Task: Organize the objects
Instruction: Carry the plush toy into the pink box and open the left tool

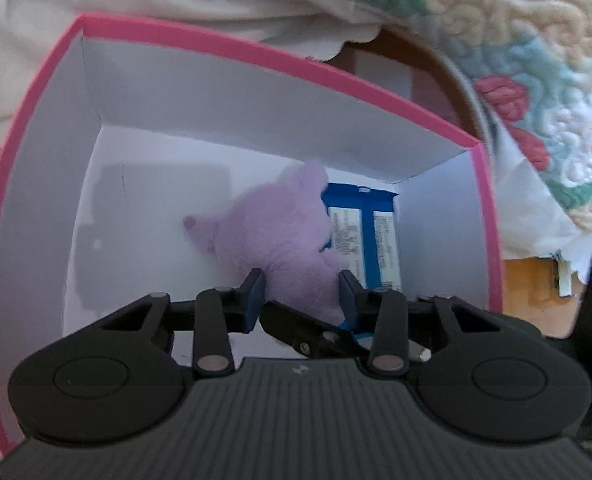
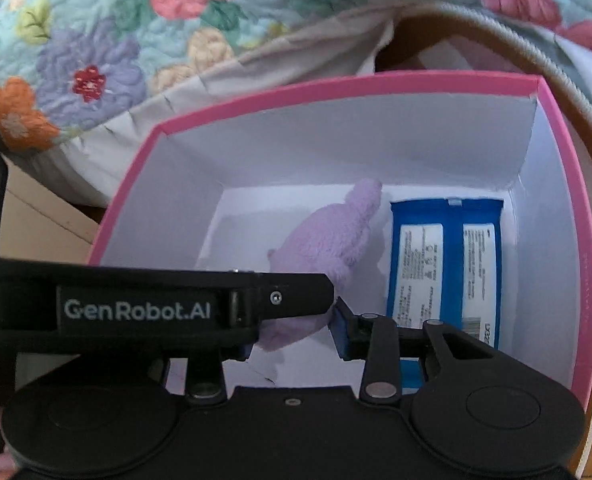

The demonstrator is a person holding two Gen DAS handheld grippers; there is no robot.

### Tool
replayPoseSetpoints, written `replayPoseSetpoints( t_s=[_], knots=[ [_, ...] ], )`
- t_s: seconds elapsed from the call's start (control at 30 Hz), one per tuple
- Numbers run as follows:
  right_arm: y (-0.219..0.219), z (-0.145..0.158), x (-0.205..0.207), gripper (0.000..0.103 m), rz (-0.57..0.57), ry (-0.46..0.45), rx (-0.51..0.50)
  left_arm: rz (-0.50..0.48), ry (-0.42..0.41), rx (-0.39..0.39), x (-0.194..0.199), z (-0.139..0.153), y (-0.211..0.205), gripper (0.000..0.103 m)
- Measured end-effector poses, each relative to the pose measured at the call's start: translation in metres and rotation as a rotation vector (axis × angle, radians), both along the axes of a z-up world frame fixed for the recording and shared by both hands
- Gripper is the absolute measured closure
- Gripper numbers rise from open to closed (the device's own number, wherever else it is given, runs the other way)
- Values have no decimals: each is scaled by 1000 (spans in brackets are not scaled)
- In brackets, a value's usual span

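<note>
Plush toy (image 1: pixel 280 236), lilac and soft, sits low inside the pink box (image 1: pixel 256 50), and both grippers clamp it. The left gripper (image 1: pixel 301 286) has its fingers (image 1: pixel 256 280) pressed into the toy's near end. The right gripper (image 2: pixel 296 320) is clenched on the same toy, though the other tool's black arm crosses in front and hides its left finger. Just right of the toy, a blue packet (image 2: pixel 443 264) lies flat on the white box floor, close along the right wall. Left of the toy the floor is bare, leaving room to move there. Beyond the far pink rim, a flowered quilt (image 2: pixel 96 60) drapes close behind the box.
</note>
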State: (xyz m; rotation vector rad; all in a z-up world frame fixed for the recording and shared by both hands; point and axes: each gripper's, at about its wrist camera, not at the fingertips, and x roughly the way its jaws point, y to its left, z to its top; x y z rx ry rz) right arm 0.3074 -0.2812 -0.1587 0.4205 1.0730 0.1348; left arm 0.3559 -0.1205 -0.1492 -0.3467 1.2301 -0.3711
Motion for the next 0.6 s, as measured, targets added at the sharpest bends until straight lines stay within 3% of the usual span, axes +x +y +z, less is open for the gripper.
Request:
replayPoseSetpoints(
  t_s=[0.1, 0.17, 0.2, 0.37, 0.53, 0.6],
  knots=[
    [1, 0, -2, 59, 26, 14, -30, 2, -7, 56, 2, -9, -5, 68],
    [-1, 3, -7, 59, 36, 5, -46, -7, 1, 47, 3, -14, -6, 80],
    [-3, 5, -10, 59, 40, -1, -52, -14, 6, 45, 5, -17, -7, 81],
    [-11, 7, -24, 60, 37, -36, -86, -52, -5, 22, 8, -17, -19, 81],
    [-18, 8, -32, 60, 8, -61, -84, -101, -48, 51, 5, -5, -31, 81],
    [-19, 13, -36, 60, 3, -77, -91, -116, -69, 82, -1, 3, -28, 74]
  ],
)
